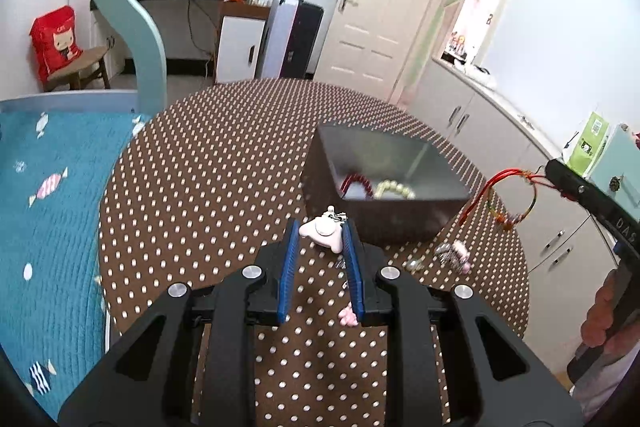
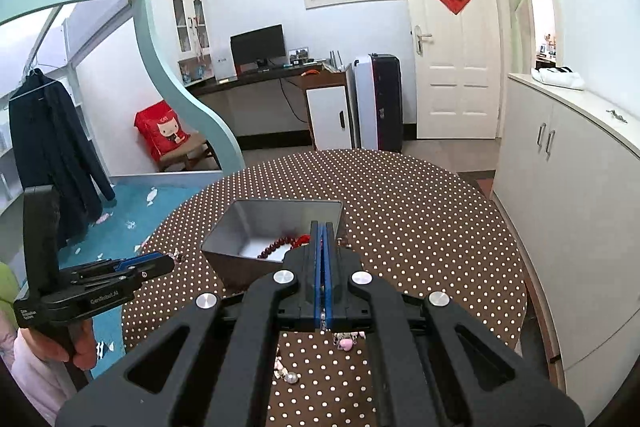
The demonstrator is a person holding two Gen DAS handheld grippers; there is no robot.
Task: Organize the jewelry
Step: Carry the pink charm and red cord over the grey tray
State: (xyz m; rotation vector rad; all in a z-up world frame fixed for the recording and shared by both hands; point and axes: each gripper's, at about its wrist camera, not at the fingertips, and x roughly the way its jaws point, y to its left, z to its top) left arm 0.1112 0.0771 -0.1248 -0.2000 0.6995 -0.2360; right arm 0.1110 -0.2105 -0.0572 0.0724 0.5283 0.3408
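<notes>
My left gripper (image 1: 320, 227) is shut on a pale pink and white charm (image 1: 325, 233), held just above the brown dotted table (image 1: 220, 167) in front of a grey open box (image 1: 400, 151). Inside the box lie a red bead bracelet (image 1: 354, 181) and a pearl bracelet (image 1: 394, 189). At the right, my right gripper (image 1: 552, 167) is shut on a red string bracelet (image 1: 510, 195) that hangs in the air beside the box. In the right wrist view the right gripper (image 2: 322, 225) has its blue pads pressed together over the box (image 2: 256, 223). The left gripper (image 2: 170, 259) shows at the left.
Loose pieces lie on the table near the box: a pink and silver charm (image 1: 456, 253), a small metal piece (image 1: 414, 265) and a pink bit (image 1: 348, 315). A blue bed (image 1: 48, 207) borders the table's left side, white cabinets (image 2: 568, 187) its right. A hand (image 1: 600, 315) grips the right handle.
</notes>
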